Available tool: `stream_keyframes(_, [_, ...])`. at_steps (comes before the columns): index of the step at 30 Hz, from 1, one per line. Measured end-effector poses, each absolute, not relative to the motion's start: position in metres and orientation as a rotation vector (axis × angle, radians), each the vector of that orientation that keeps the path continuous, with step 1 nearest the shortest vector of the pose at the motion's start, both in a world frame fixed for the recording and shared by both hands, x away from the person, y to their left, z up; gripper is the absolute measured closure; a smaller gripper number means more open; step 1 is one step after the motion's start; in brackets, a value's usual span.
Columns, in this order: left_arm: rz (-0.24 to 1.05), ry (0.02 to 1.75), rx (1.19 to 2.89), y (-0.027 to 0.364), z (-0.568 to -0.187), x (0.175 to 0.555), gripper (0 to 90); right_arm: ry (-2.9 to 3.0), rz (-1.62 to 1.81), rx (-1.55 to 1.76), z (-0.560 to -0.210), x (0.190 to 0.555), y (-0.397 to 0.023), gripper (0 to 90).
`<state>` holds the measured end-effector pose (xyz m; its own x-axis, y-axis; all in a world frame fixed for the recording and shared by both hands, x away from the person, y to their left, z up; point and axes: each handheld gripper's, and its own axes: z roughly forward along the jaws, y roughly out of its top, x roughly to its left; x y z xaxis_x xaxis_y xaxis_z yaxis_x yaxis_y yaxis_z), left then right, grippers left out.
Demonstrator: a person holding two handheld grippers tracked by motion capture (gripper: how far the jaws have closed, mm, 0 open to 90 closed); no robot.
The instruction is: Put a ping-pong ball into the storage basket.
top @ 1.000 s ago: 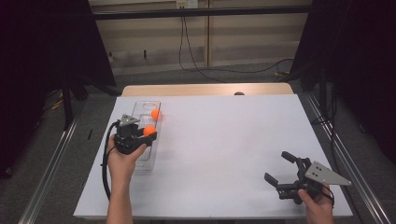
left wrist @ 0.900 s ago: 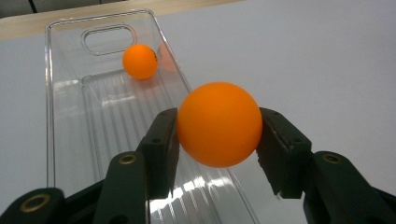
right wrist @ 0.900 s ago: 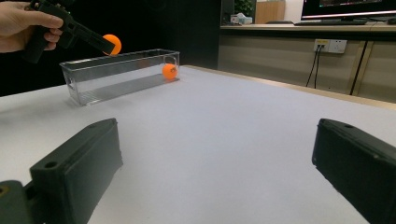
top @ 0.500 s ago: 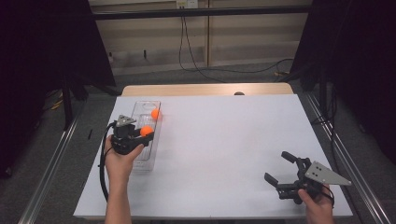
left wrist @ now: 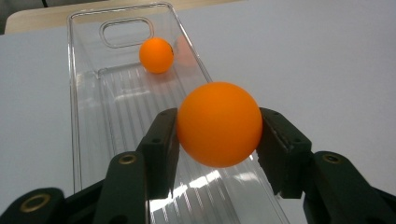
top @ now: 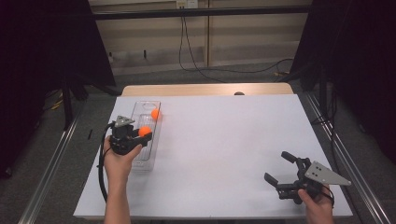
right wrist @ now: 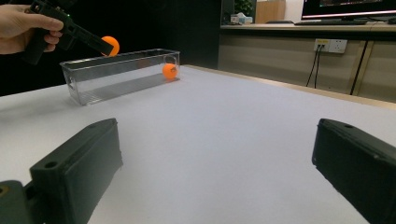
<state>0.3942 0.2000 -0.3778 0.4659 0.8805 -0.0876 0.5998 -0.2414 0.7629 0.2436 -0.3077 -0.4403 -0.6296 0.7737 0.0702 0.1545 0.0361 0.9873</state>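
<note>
**Ball held over the tray**

Left gripper (left wrist: 218, 140) pinches an orange ball (left wrist: 219, 124) between both pads, above the clear plastic tray (left wrist: 88, 116). A second ball (left wrist: 157, 55) lies inside the tray near its far end. Right gripper (top: 283, 169) rests well apart on the white table (top: 224, 140), jaws spread, nothing between them.

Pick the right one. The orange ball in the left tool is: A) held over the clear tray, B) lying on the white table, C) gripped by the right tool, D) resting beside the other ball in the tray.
A: the left tool clamps the ball above the clear tray.
</note>
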Motion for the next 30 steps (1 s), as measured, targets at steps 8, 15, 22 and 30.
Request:
stream_keyframes(8, [0.479, 1.246, 1.952, 0.202, -0.38, 0.395, 50.9, 1.824, 1.634, 0.936, -0.44, 0.244, -0.308, 0.9])
stream_keyframes(15, [0.487, 1.254, 1.956, 0.204, -0.382, 0.396, 50.9, 1.825, 1.633, 0.936, -0.44, 0.244, -0.308, 0.9])
stream_keyframes(22, [0.483, 1.262, 1.957, 0.205, -0.385, 0.397, 50.9, 1.825, 1.633, 0.935, -0.44, 0.244, -0.308, 0.9])
stream_keyframes(30, [0.493, 1.282, 1.964, 0.207, -0.389, 0.399, 50.8, 1.824, 1.634, 0.936, -0.44, 0.244, -0.308, 0.9])
